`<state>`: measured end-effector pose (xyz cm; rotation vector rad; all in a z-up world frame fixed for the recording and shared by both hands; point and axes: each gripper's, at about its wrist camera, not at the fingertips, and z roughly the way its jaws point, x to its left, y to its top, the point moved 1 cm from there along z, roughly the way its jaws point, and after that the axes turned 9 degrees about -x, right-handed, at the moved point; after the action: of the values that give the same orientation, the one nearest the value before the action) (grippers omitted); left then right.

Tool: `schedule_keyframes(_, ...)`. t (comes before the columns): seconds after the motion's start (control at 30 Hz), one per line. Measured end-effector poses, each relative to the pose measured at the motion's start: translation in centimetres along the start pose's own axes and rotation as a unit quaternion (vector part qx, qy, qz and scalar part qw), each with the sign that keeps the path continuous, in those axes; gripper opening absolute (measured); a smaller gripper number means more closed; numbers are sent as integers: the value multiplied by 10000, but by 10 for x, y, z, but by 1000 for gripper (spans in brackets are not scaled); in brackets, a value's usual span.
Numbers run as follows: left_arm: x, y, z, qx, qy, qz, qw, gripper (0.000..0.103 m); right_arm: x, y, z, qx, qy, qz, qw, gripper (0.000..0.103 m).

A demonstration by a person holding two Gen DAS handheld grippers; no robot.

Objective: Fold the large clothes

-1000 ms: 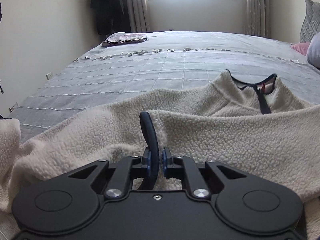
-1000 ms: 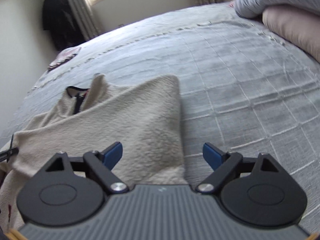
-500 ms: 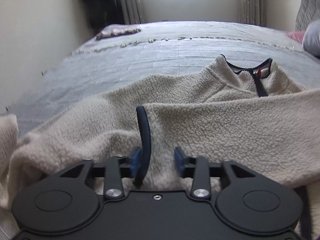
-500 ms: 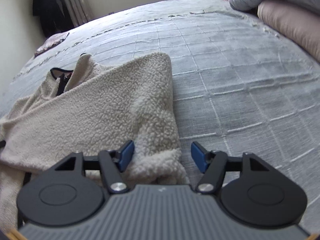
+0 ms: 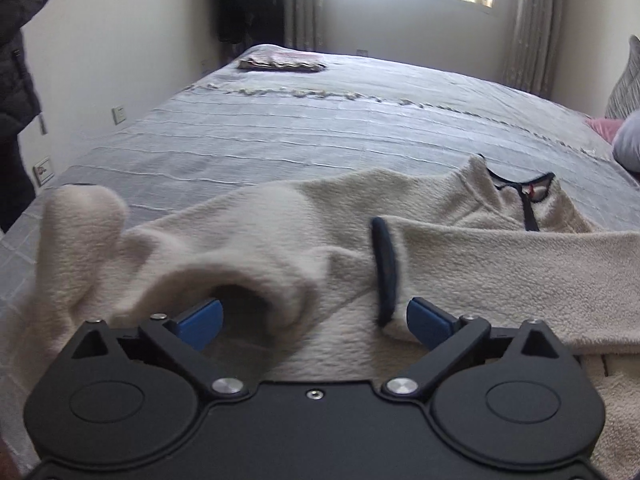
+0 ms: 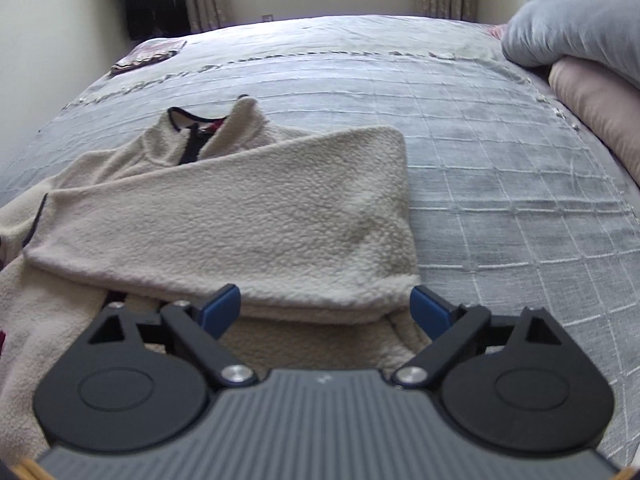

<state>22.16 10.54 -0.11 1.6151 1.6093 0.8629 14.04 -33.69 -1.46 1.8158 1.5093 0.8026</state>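
A cream fleece jacket [image 5: 280, 240] with a dark zipped collar [image 5: 528, 196] lies on the grey bed. One sleeve is folded across its body [image 6: 240, 216], ending in a dark cuff [image 5: 384, 268]. My left gripper [image 5: 316, 320] is open just above the fleece, the cuff lying between its blue fingertips. The other sleeve [image 5: 80, 216] bunches up at the left. My right gripper [image 6: 326, 308] is open over the near edge of the folded sleeve, holding nothing.
The grey quilted bedspread [image 6: 500, 160] stretches far and right. Grey and pink pillows [image 6: 592, 80] pile at the right. A small folded cloth [image 5: 280, 64] lies at the far corner. A dark coat [image 5: 16, 60] hangs at the left wall.
My left gripper was shut on the dark cuff, then opened and let it go. My right gripper narrowed, then opened wide again. Both pulled back a little from the jacket.
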Motion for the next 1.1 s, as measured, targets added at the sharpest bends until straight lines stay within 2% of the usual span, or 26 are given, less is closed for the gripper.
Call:
schedule_keyframes(0.07,24,3,-7,-44,142,-161,9998,100,8,0,-4,-26,21,-71,10000,94)
schedule_keyframes(0.2,82,8,-11,-238,691,-526,9959,101,22,-3,-9,-66,139,-231,9996,95)
schedule_keyframes(0.37,160,7,10,-308,1668,-1072,9797,99,39,-6,-9,-82,211,-366,9991,95)
schedule_keyframes(0.43,177,3,23,-189,1757,-1045,9787,98,44,-8,-7,-73,230,-403,9989,95)
schedule_keyframes(0.5,185,-3,37,-70,1679,-925,9814,98,49,-11,-5,-39,256,-441,9987,95)
schedule_keyframes(0.53,186,-6,44,-39,1665,-821,9826,91,51,-12,-4,-18,267,-471,9985,95)
schedule_keyframes(0.57,187,-9,51,-15,1659,-682,9838,69,54,-12,-2,3,269,-500,9984,95)
schedule_keyframes(0.6,188,-10,59,43,1653,-576,9846,55,55,-13,0,26,256,-527,9983,95)
schedule_keyframes(0.63,190,-10,65,116,1611,-548,9853,32,57,-13,1,49,240,-551,9982,95)
schedule_keyframes(0.67,193,-7,66,87,1620,-638,9847,22,58,-13,1,67,224,-575,9981,95)
schedule_keyframes(0.7,196,-1,63,-8,1603,-788,9839,20,58,-13,1,68,205,-595,9980,95)
schedule_keyframes(0.83,187,42,28,-859,1103,-1221,9826,17,57,-9,-5,8,185,-650,9977,95)
schedule_keyframes(0.9,171,71,4,-1374,633,-1328,9795,17,57,-5,-7,-29,170,-674,9976,95)
schedule_keyframes(1.0,138,111,-31,-1966,-207,-1454,9694,17,57,2,-10,-126,186,-676,9975,95)
schedule_keyframes(1.1,93,141,-56,-2274,-1048,-1458,9571,17,56,9,-13,-224,228,-609,9976,95)
